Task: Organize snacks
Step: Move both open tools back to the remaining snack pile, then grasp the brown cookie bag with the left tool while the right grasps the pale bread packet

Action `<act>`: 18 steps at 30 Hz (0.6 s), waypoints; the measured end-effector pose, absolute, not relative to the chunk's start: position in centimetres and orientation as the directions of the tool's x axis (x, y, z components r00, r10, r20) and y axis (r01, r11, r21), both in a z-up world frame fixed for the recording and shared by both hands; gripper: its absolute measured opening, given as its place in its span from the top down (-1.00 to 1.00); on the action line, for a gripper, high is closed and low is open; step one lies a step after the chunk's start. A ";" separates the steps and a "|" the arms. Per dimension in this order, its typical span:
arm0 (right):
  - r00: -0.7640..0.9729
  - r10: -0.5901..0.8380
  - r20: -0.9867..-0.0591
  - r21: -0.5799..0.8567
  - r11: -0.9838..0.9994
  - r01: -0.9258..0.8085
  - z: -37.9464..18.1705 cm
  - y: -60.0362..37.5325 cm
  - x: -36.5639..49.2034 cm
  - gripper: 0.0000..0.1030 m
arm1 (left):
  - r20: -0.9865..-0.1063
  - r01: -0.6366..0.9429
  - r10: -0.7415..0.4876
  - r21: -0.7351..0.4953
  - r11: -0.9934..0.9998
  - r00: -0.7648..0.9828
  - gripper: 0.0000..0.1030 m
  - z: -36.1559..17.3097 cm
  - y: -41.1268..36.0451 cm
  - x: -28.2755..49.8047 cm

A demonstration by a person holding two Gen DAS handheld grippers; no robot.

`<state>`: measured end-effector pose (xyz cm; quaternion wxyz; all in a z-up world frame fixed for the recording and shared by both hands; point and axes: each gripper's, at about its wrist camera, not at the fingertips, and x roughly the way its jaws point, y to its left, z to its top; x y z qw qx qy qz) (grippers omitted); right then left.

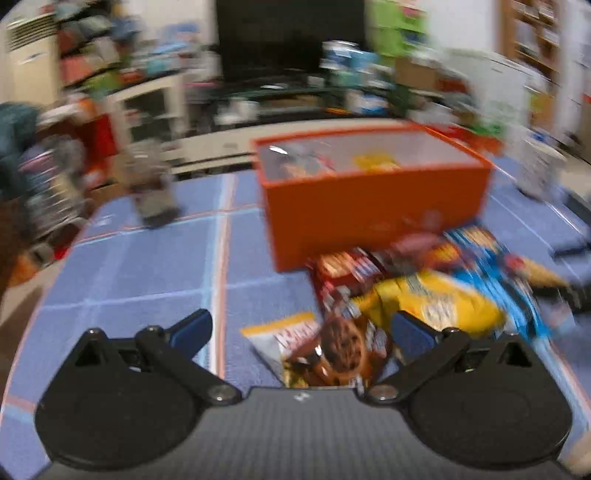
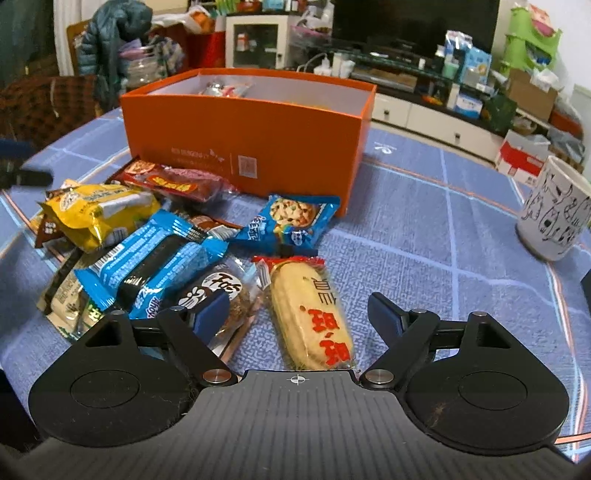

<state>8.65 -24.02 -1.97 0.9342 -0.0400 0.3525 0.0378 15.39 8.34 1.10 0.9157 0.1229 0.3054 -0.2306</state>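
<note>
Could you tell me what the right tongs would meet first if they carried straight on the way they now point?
Most likely the pale bread packet with red lettering, lying lengthwise between the open right tongs on the blue tablecloth. Beyond it lies the blue cookie packet, then the orange box; depth is uncertain.

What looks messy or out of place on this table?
The snack packets lie in a loose, overlapping heap on the blue tablecloth in front of the orange box, not inside it. Nothing looks spilled or torn.

A dark television (image 2: 413, 22) on a low white cabinet (image 2: 436, 114); cluttered shelves, perhaps bookcases (image 1: 535, 33), beyond.
</note>
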 end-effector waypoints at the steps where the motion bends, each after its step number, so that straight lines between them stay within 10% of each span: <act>1: 0.747 0.048 -0.663 -0.040 0.994 -0.100 -2.0 -24.1 8.6 -0.40 | -0.615 0.537 -0.364 0.116 0.835 0.699 -0.99 0.8 8.5 15.3; 9: 0.736 0.070 -0.673 -0.009 0.995 -0.102 -2.2 -24.5 8.9 -0.37 | -0.613 0.728 -0.451 0.327 0.602 0.648 -0.81 -0.8 5.3 14.5; 18: 0.728 0.087 -0.680 0.009 0.994 -0.111 -2.2 -24.6 9.1 -0.26 | -0.693 0.764 -0.423 0.293 0.574 0.584 -0.61 -2.5 4.6 15.8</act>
